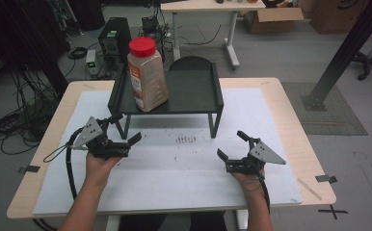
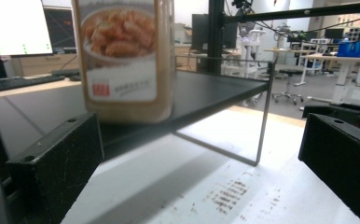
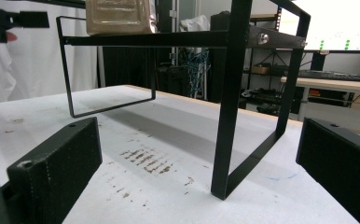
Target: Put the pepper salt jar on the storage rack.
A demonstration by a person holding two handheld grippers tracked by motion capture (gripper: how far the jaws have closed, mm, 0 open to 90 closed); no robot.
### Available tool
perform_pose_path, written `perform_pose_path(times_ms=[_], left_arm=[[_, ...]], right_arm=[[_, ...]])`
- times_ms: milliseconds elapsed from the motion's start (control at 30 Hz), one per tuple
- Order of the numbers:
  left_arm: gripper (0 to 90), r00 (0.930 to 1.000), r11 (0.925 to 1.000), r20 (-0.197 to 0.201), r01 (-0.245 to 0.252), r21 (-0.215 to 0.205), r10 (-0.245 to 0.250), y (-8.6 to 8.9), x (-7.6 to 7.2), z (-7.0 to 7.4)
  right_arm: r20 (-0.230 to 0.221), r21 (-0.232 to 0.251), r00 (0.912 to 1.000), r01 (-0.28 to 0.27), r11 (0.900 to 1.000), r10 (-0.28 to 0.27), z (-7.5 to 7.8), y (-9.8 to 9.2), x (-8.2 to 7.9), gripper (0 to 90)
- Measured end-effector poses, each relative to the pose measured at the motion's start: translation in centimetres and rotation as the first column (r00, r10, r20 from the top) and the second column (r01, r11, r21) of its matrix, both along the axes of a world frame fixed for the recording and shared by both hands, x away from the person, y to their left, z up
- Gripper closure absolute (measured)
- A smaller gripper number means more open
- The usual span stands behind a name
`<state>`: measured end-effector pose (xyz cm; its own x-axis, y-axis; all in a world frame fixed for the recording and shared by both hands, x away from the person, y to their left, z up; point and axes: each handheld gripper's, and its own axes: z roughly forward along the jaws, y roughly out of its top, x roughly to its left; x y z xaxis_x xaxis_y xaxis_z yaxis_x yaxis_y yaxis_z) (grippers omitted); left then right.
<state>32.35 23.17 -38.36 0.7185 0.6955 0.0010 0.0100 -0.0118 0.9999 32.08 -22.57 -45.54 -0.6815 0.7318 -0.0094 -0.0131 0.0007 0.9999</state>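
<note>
Both grippers, left [image 1: 125, 131] and right [image 1: 232, 146], hover wide open and empty, lower frame; next likely reaching the jar [image 1: 147, 74] on the shelf [image 1: 193, 94].

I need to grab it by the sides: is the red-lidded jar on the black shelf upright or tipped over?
Upright. The jar stands on its base on the black shelf, red lid on top.
</note>
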Motion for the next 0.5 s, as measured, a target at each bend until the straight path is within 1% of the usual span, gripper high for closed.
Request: perform_pose_path(times_ms=[67, 133, 267, 300, 433, 500], left_arm=[[0.2, 1.0, 0.9999, -0.007, -0.003, -0.017, 0.002, 0.2, -0.2, -0.7], [0.2, 0.9998, 0.9998, -0.014, -0.012, -0.017, 0.012, 0.4, -0.3, -1.6], [0.2, 0.9997, 0.9997, -0.02, -0.017, -0.018, 0.016, 0.5, -0.3, -2.1], [0.2, 0.9996, 0.9998, -0.022, -0.018, -0.01, 0.018, 0.6, -0.3, -2.4], [0.2, 0.9995, 0.9997, -0.018, -0.024, -0.005, 0.024, 0.7, -0.5, -3.0], [0.2, 0.9994, 0.9997, -0.023, -0.025, 0.003, 0.025, 0.8, -0.6, -3.7]], right_arm=[[0.0, 0.0, 1.0, 0.0, 1.0, 0.0, 0.0, 0.0, 0.0, 0.0], [0.0, 0.0, 1.0, 0.0, 1.0, 0.0, 0.0, 0.0, 0.0, 0.0], [-0.001, -0.001, 1.0, 0.0, 1.0, 0.0, 0.0, 0.0, 0.0, 0.0], [0.0, -0.001, 1.0, 0.0, 1.0, 0.0, 0.0, 0.0, 0.0, 0.0], [0.0, 0.0, 1.0, 0.0, 1.0, 0.0, 0.0, 0.0, 0.0, 0.0], [0.0, 0.0, 1.0, 0.0, 1.0, 0.0, 0.0, 0.0, 0.0, 0.0]])
